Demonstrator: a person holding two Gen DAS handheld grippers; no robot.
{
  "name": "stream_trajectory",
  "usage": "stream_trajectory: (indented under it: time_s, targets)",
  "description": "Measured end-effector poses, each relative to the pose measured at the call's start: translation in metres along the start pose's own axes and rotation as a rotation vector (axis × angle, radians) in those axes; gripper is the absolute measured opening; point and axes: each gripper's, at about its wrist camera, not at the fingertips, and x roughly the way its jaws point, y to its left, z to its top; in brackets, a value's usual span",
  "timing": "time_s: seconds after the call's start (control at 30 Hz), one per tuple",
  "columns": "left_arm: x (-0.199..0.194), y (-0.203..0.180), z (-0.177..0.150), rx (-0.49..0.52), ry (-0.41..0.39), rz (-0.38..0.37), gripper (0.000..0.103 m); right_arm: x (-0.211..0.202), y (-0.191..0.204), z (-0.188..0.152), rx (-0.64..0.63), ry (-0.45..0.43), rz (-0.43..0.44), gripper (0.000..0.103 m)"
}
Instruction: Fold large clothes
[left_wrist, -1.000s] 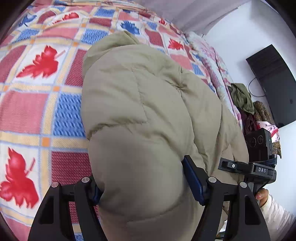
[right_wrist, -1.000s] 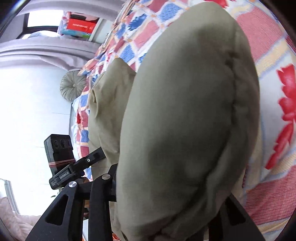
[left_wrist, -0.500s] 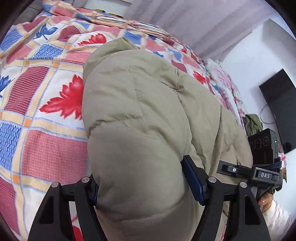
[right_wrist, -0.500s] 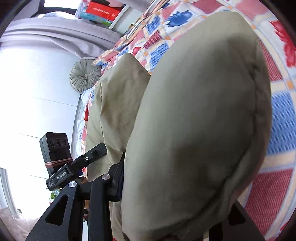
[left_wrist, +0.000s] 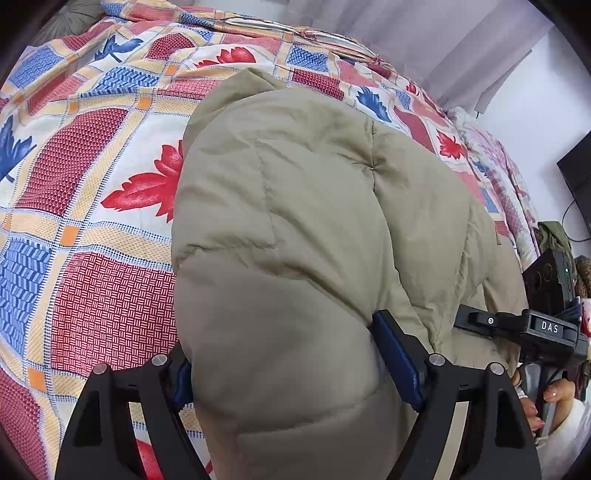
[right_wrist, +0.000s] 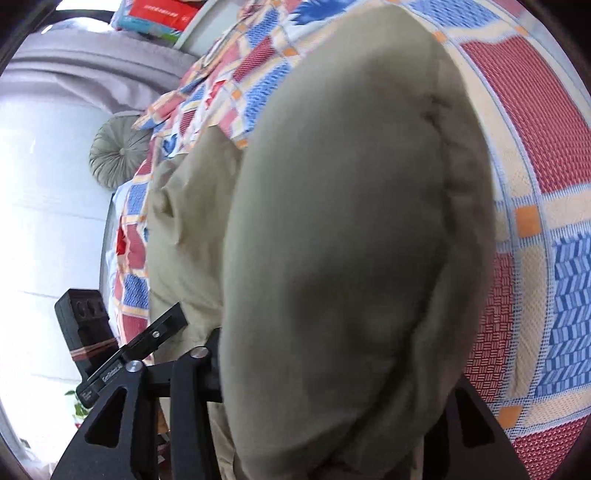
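- The left gripper (left_wrist: 295, 369) has a thick roll of the khaki padded jacket (left_wrist: 314, 221) bulging between its blue pads (left_wrist: 397, 363). Its jaws are opening, yet the padding still fills the gap and touches both pads.
- The right gripper (right_wrist: 332, 398) has the other end of the same fold. Its jaws are opening too, with the jacket (right_wrist: 351, 221) swelling over them so that its far finger is mostly hidden.
- Both grippers point down and forward at the bed (left_wrist: 92, 258), side by side; from the left view the right gripper's body (left_wrist: 535, 328) and the person's hand (left_wrist: 554, 398) show just past the jacket.
- Progress, as I judge it: the near part of the jacket looks doubled over onto the rest, which lies on the patterned bedspread (right_wrist: 535, 147), so one fold is being laid down and let go.
- Left to do: free both grippers, flatten the puffy bundle, and probably fold again, since it remains bulky.
- Farther off lie a round cushion (right_wrist: 118, 155) and a grey curtain (left_wrist: 443, 44).
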Motion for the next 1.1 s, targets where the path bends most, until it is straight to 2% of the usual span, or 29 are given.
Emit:
stream_trajectory:
  time_s: [0.1,0.17,0.33,0.43,0.53,0.6,0.63,0.7,0.73,0.8,0.9,0.97,1.07,1.1]
  targets:
    - [-0.006,-0.007,-0.001,0.016,-0.001,0.031,0.084,-0.006,-0.008,-0.007,0.050,-0.014,-0.007,0.056]
    - [-0.011,-0.011,-0.003,0.023,-0.001,0.052,0.084,-0.017,-0.008,-0.014,0.050,-0.026,-0.062,0.061]
    - [-0.018,-0.015,-0.005,0.016,-0.005,0.091,0.084,-0.056,0.001,-0.036,-0.011,-0.052,-0.197,0.061]
    - [-0.021,-0.017,-0.007,0.020,-0.006,0.114,0.084,-0.080,0.010,-0.050,-0.047,-0.103,-0.292,0.061]
    - [-0.024,-0.020,-0.007,0.033,-0.007,0.137,0.084,-0.102,0.021,-0.071,-0.075,-0.192,-0.340,0.061]
    - [-0.028,-0.022,-0.008,0.038,-0.010,0.158,0.084,-0.114,0.043,-0.075,-0.112,-0.234,-0.314,0.046]
    - [-0.033,-0.023,-0.009,0.040,-0.017,0.170,0.084,-0.114,0.054,-0.075,-0.134,-0.235,-0.291,0.042]
    - [-0.051,-0.026,-0.014,0.050,-0.067,0.179,0.084,-0.111,0.073,-0.081,-0.184,-0.215,-0.271,0.032]
    - [-0.063,-0.028,-0.019,0.063,-0.097,0.165,0.084,-0.099,0.078,-0.064,-0.201,-0.200,-0.269,0.031]
    - [-0.076,-0.030,-0.029,0.081,-0.120,0.177,0.084,-0.086,0.093,-0.068,-0.247,-0.171,-0.270,0.028]
    - [-0.069,-0.025,-0.048,0.099,-0.075,0.223,0.084,-0.065,0.114,-0.077,-0.327,-0.140,-0.305,0.027]
    - [-0.061,-0.017,-0.059,0.065,-0.050,0.211,0.084,-0.053,0.113,-0.089,-0.346,-0.104,-0.356,0.025]
    - [-0.052,-0.011,-0.065,0.027,-0.031,0.180,0.085,-0.035,0.090,-0.103,-0.286,-0.046,-0.399,0.024]
    - [-0.050,-0.012,-0.066,0.029,-0.026,0.185,0.091,-0.030,0.080,-0.107,-0.260,-0.033,-0.405,0.024]
